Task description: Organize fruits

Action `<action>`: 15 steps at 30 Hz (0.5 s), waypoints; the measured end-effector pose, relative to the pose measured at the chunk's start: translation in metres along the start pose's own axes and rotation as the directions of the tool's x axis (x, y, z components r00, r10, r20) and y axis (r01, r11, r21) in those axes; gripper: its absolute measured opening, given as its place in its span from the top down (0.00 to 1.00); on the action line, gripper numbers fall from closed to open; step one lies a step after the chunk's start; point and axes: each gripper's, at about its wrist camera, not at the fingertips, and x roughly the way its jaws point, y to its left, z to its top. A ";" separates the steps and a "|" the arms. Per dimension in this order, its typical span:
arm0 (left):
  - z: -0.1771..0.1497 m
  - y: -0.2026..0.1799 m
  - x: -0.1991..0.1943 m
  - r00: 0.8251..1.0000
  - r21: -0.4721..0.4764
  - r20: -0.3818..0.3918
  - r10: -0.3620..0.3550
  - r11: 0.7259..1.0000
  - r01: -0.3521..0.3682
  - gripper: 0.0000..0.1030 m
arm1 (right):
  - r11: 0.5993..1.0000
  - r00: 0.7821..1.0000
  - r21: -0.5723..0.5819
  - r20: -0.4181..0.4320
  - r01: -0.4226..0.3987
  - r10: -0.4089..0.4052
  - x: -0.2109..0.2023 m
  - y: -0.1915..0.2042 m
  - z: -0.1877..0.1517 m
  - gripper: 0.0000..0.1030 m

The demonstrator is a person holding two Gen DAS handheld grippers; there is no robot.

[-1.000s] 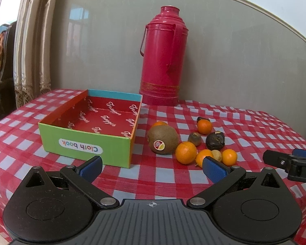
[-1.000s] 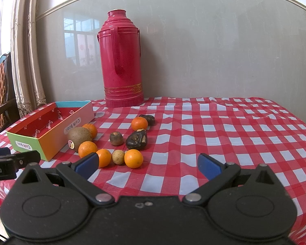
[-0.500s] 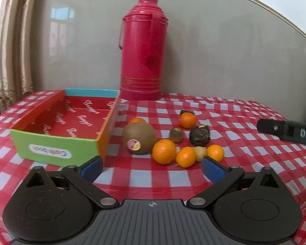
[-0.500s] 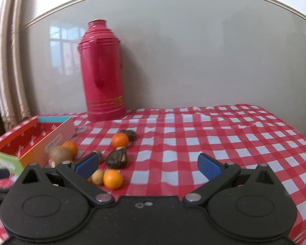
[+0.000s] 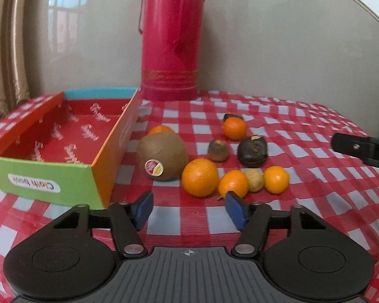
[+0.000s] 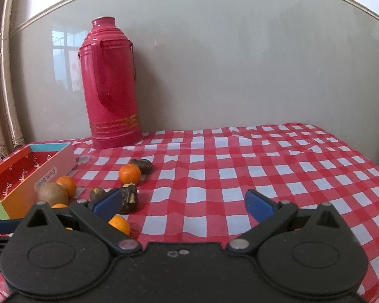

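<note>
Fruits lie grouped on the checked cloth: a large kiwi [image 5: 161,155] with a sticker, a bigger orange [image 5: 200,177], several small oranges such as one [image 5: 233,183] at the front, a small kiwi [image 5: 218,150] and a dark fruit [image 5: 252,149]. Left of them stands the open colourful box [image 5: 48,176], with nothing in it. My left gripper [image 5: 188,208] hovers just short of the bigger orange; its jaws are closing with nothing between them. My right gripper [image 6: 183,202] stands open over bare cloth, right of the fruits [image 6: 130,197].
A tall red thermos [image 5: 171,38] stands against the wall behind the fruits. The right gripper's finger [image 5: 361,149] pokes in at the right edge of the left wrist view. A curtain [image 5: 5,50] hangs at the far left. The table's right half holds only cloth.
My left gripper has come closer to the fruits and its jaws have narrowed. The right gripper's view has swung right, so the fruits now sit at its left.
</note>
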 end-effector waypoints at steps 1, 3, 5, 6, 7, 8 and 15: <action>0.001 0.003 0.004 1.000 -0.004 -0.006 0.000 1.000 0.000 0.40 | 1.000 1.000 0.001 -0.002 0.000 0.000 0.001 0.000 0.000 0.05; 0.003 0.002 0.011 1.000 -0.006 -0.013 -0.005 1.000 0.005 0.40 | 1.000 1.000 -0.001 -0.004 0.004 -0.004 0.004 -0.001 0.001 0.05; 0.005 -0.001 0.019 1.000 -0.005 -0.015 -0.002 1.000 0.002 0.41 | 1.000 1.000 0.002 -0.013 0.011 -0.011 0.009 -0.001 0.002 0.05; 0.007 -0.002 0.023 1.000 -0.010 -0.014 -0.007 1.000 0.007 0.41 | 1.000 1.000 0.006 -0.016 0.013 -0.013 0.011 -0.002 0.002 0.05; 0.009 -0.003 0.025 1.000 -0.014 -0.009 -0.007 1.000 0.007 0.41 | 1.000 1.000 0.009 -0.018 0.013 -0.013 0.013 -0.002 0.003 0.05; 0.011 -0.003 0.028 1.000 -0.015 -0.004 -0.007 1.000 0.007 0.41 | 1.000 1.000 0.011 -0.022 0.014 -0.014 0.015 -0.003 0.003 0.05; 0.016 -0.008 0.044 0.999 -0.022 -0.039 -0.033 0.999 0.032 0.63 | 0.999 0.996 -0.016 -0.074 0.047 -0.048 0.038 0.004 0.002 0.05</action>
